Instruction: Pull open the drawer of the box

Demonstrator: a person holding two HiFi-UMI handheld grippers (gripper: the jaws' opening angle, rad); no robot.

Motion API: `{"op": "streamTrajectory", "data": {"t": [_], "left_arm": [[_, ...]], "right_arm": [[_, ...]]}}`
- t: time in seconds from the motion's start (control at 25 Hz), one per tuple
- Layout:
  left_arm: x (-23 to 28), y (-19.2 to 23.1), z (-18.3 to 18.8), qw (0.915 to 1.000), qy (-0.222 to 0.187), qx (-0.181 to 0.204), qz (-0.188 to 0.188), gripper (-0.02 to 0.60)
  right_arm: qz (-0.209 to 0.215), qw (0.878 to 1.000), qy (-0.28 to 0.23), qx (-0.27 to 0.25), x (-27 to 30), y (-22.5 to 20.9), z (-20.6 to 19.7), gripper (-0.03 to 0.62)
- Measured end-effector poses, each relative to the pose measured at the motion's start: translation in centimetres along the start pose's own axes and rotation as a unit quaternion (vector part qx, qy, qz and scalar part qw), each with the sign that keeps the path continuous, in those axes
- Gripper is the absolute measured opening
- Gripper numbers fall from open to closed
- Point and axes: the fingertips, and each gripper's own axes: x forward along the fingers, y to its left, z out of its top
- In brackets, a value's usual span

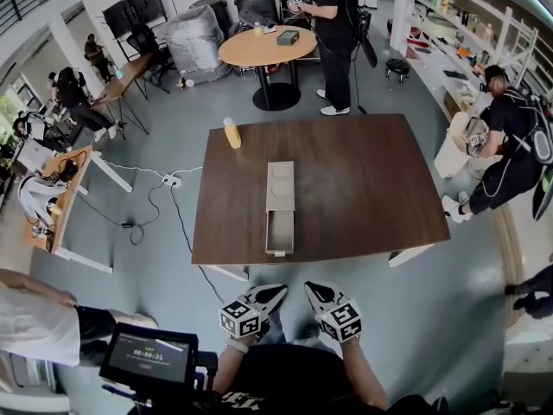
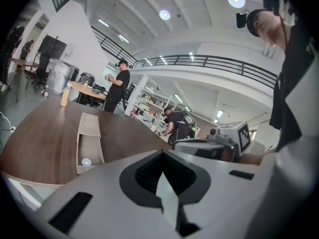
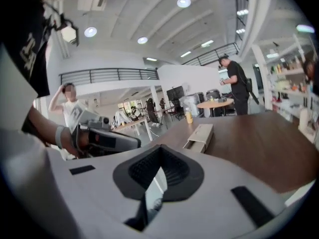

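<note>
A long beige box point(image 1: 280, 182) lies in the middle of the dark wooden table point(image 1: 363, 188). Its drawer point(image 1: 279, 232) stands pulled out toward the table's near edge. In the left gripper view the box point(image 2: 89, 125) shows its open drawer point(image 2: 90, 152) with a small round pale thing point(image 2: 85, 162) inside. The right gripper view has the box point(image 3: 202, 135) farther off. My left gripper point(image 1: 275, 294) and right gripper point(image 1: 313, 290) hang side by side below the table's near edge, close to my body, well apart from the drawer. Both are shut and hold nothing.
A yellow bottle point(image 1: 232, 133) stands at the table's far left corner. Behind is a round table point(image 1: 266, 46) with a person standing by it. Another person crouches at the right point(image 1: 510, 150). A monitor point(image 1: 149, 359) sits at my lower left; cables point(image 1: 164, 199) lie on the floor.
</note>
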Motion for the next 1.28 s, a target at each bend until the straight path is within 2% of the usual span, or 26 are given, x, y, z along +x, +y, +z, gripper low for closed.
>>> {"op": "streamTrajectory", "data": {"t": [0.08,0.16,0.44,0.64,0.76,0.92,1.28], "left_arm": [[-0.4,-0.4,-0.1,1.0,-0.001,0.005,0.002,0.006],[-0.6,-0.5,0.1,1.0,-0.003,0.008,0.005,0.006],[-1.7,0.5,1.3,0.9997,-0.011,0.018,0.011,0.006],[-6.2,2.9,2.3,0.9992,-0.027,0.023,0.021,0.006],[-8.4,5.0,2.6,0.9987,-0.035,0.014,0.035,0.006],[-13.2,8.6,2.9,0.9983,-0.042,0.009,0.039,0.006],[-13.0,8.5,3.0,0.9982,-0.043,0.007,0.041,0.006]], "right_arm": [[0.004,0.998,0.011,-0.055,-0.3,1.1,-0.4,-0.012],[0.003,0.997,0.019,-0.074,-0.7,1.1,-0.5,-0.012],[-0.026,0.997,0.024,-0.073,-1.2,-0.4,-0.3,-0.012],[-0.031,0.996,0.007,-0.081,1.1,1.4,1.3,-0.012],[-0.025,0.996,0.015,-0.088,2.9,2.7,2.1,-0.012],[-0.017,0.996,0.016,-0.089,7.6,7.6,2.8,-0.012],[0.018,0.995,0.031,-0.098,9.0,10.3,2.3,-0.012]]}}
